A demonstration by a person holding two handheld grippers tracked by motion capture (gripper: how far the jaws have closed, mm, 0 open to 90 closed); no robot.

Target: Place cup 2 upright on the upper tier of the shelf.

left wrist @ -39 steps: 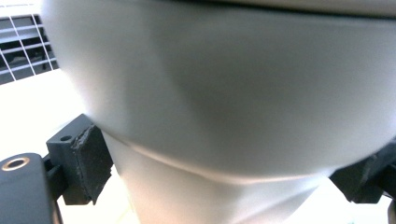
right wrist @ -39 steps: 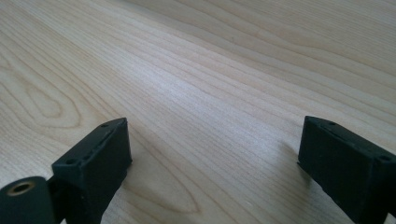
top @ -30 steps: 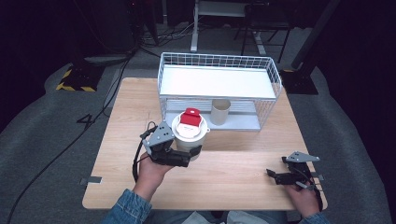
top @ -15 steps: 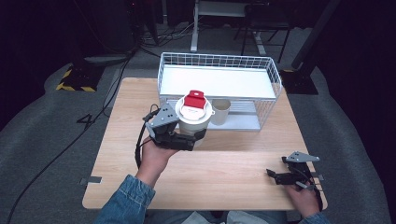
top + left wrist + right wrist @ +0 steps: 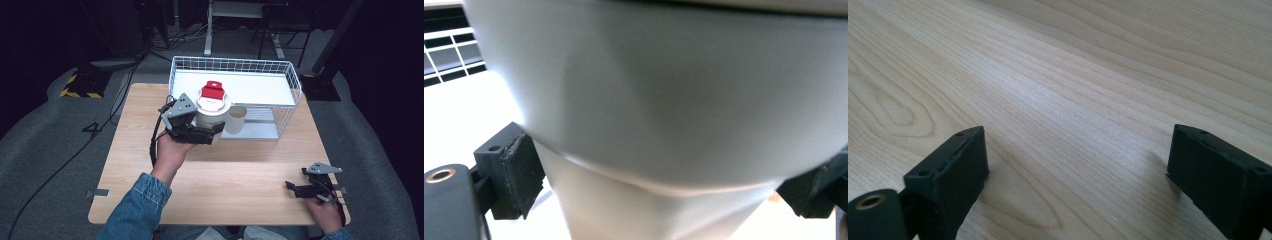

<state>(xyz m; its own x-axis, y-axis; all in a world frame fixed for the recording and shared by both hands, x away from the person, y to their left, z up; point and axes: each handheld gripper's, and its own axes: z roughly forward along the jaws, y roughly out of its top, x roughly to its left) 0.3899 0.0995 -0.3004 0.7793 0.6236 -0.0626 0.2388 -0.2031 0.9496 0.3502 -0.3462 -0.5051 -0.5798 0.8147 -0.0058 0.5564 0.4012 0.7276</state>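
My left gripper (image 5: 206,127) is shut on a white cup (image 5: 219,107) with a wide lid and a red tab (image 5: 212,92) on top. It holds the cup in the air at the front left of the white wire rack (image 5: 282,80). In the left gripper view the cup (image 5: 664,100) looms close, with a black pad (image 5: 519,175) pressed on each side of its narrower lower body. My right gripper (image 5: 306,189) rests near the table's front right corner. Its jaws stand open over bare wood (image 5: 1078,100) with nothing between them.
A beige cylinder (image 5: 237,120) stands upright on the rack's lower level, just right of the held cup. The rack's upper shelf (image 5: 260,90) is a white board. The wooden table (image 5: 240,170) stretches between the two grippers; dark floor and cables lie beyond it.
My left gripper has lifted the cup and carried it away from the person, up to the rack's front. The right gripper has stayed where it was.
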